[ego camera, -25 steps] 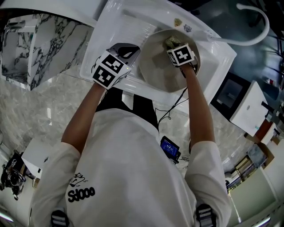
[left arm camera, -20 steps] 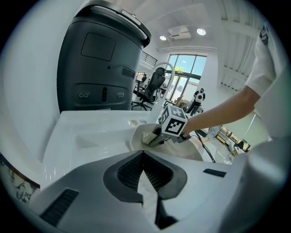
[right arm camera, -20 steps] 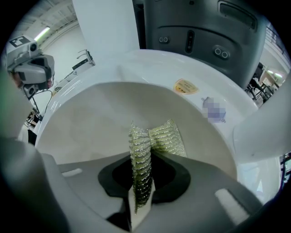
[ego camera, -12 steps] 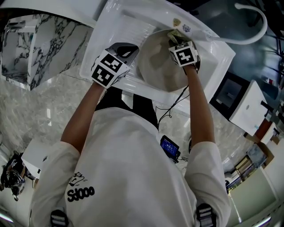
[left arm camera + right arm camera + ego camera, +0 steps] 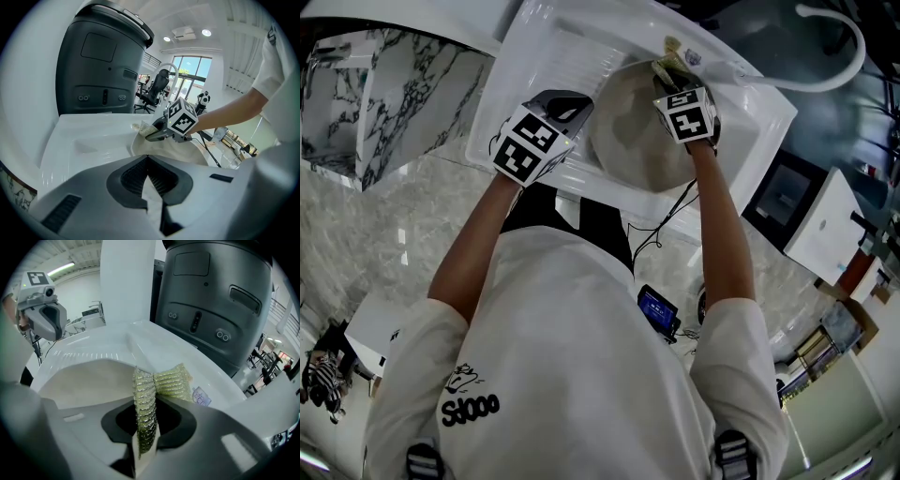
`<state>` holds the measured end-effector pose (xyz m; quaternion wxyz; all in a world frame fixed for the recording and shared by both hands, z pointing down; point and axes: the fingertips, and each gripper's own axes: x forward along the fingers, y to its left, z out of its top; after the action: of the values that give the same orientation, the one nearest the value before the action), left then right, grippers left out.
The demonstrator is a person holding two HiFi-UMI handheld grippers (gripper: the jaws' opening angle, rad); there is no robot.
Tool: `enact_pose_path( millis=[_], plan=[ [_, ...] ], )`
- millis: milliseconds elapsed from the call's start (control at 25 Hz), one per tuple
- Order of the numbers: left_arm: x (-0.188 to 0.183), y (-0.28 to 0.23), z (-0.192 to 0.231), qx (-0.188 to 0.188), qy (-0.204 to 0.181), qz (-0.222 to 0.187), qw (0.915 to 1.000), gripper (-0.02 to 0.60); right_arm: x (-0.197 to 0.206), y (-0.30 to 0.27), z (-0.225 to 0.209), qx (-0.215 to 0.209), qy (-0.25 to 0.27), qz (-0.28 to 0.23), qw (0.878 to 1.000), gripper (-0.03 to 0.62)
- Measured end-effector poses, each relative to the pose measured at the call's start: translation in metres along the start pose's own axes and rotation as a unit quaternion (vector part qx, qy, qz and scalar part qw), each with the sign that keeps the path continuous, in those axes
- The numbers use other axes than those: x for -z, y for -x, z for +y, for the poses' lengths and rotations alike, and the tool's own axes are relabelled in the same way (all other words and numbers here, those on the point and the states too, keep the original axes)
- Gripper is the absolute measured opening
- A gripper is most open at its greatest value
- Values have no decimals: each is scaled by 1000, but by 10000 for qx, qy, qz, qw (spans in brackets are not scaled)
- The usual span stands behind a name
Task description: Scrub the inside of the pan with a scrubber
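Observation:
A cream pan (image 5: 633, 136) lies in the white sink (image 5: 546, 52). My left gripper (image 5: 579, 111) is at the pan's left rim and is shut on that thin cream edge (image 5: 151, 187). My right gripper (image 5: 667, 82) reaches over the pan's far side and is shut on a yellow-green mesh scrubber (image 5: 667, 66). In the right gripper view the scrubber (image 5: 161, 383) sticks out past the jaws over the pan's far rim (image 5: 93, 378). The left gripper view shows the right gripper (image 5: 154, 136) with the scrubber (image 5: 144, 127) above the pan (image 5: 192, 152).
A dark grey appliance (image 5: 213, 296) stands just behind the sink. A white curved hose (image 5: 848, 52) runs at the back right. A marble block (image 5: 384, 84) is to the sink's left. A small label (image 5: 201, 396) lies on the sink ledge by the scrubber.
My right gripper has carried the scrubber from the pan's inside up toward its far rim. The left gripper has stayed at the pan's left edge.

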<state>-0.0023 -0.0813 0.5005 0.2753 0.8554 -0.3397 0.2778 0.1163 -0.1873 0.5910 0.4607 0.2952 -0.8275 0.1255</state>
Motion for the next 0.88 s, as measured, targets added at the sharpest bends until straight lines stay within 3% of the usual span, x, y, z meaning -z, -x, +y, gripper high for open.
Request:
enact_pose_path(
  millis=[160,360,600,880],
  plan=[
    [1,-1,-1,12,-2,20,10000,5,4,-6,1,-10,-36,-101,9999,71],
    [1,1,3,-38,10,22,10000,5,36,-26,22,-315,183,555,9978,71],
    [5,8,13,-134,102,13,9999,5,51,-33,34,-504,303,830,9948,71],
    [3,7,10,-97,110,-34,9999,5,61,-28,59,-1075,474,1310,9844,71]
  ],
)
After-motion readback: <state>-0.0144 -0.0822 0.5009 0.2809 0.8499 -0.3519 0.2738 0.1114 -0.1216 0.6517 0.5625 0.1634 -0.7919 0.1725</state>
